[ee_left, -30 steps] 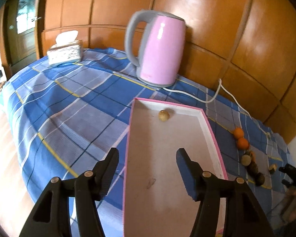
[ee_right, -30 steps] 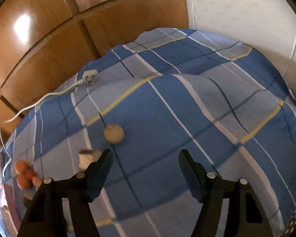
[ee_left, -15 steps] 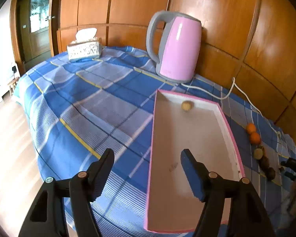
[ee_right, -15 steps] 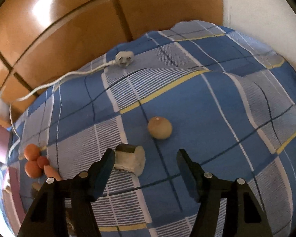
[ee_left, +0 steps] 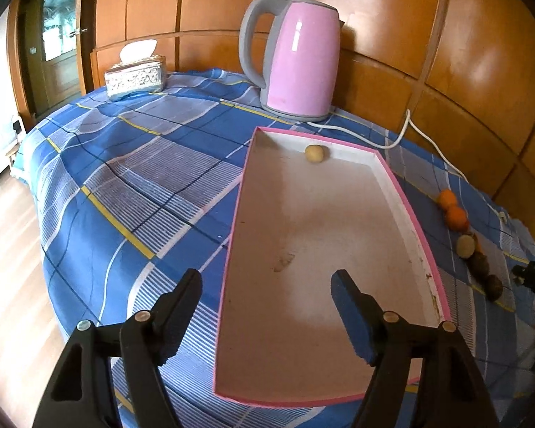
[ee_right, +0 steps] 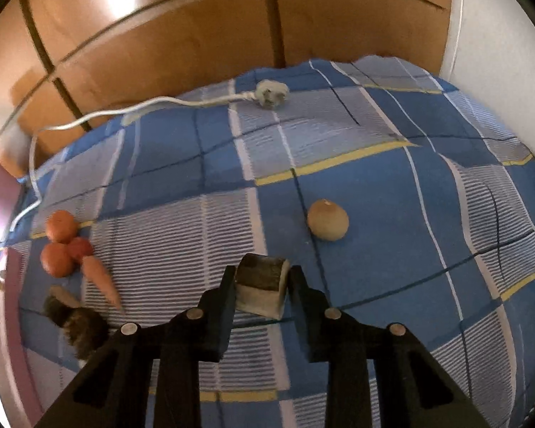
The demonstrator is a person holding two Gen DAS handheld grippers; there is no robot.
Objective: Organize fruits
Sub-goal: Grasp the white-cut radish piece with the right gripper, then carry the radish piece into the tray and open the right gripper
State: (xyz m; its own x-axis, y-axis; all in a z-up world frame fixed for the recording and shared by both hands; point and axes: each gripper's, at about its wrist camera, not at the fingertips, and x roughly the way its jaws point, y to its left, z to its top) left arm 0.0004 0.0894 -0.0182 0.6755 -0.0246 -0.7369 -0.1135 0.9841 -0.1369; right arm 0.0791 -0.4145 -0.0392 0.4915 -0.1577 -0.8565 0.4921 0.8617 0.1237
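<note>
The right gripper (ee_right: 262, 287) was wide, but now its jaws are closing on the cut chunk (ee_right: 262, 290), ready for the tray (ee_left: 403, 192) at ten o'clock, while the left gripper (ee_left: 267, 297) is opening, holding nothing.

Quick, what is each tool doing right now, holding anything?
Left tool: jaws opening, nothing between them, above the pink tray.
Right tool: jaws closing on the cut fruit chunk.

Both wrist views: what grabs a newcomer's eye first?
Likely the pink kettle, upright at the far edge of the blue plaid cloth, behind a long pink-rimmed tray holding one pale round fruit. In the right view, the right tool is closing on a dark-topped pale chunk.
</note>
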